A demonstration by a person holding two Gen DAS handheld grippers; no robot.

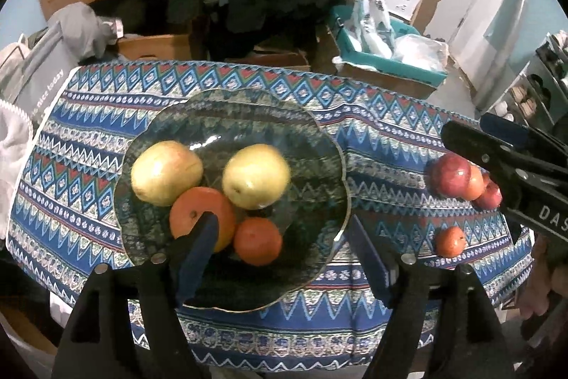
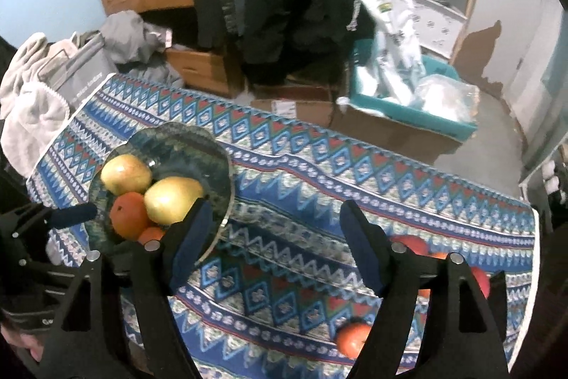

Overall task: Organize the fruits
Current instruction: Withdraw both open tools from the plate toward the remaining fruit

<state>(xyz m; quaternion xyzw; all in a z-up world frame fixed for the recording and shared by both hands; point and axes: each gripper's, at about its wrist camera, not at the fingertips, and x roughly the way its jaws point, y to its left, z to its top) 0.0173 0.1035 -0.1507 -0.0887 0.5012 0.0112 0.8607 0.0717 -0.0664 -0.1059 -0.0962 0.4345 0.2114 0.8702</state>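
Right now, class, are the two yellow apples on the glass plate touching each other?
Apart. The left wrist view shows a strip of bare glass plate between the left yellow apple and the right yellow apple; both touch the large orange below.

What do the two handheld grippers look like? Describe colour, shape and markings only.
Both the left gripper and the right gripper are matte black, with angular fingers tipped in dark blue pads and small silver round studs. The right gripper's body shows white letters "DAS".

Lighting: dim, cool indoor. Glare: small highlights on glass plate. Blur: slight throughout. Distortion: strong fisheye bowing, black vignette at corners.
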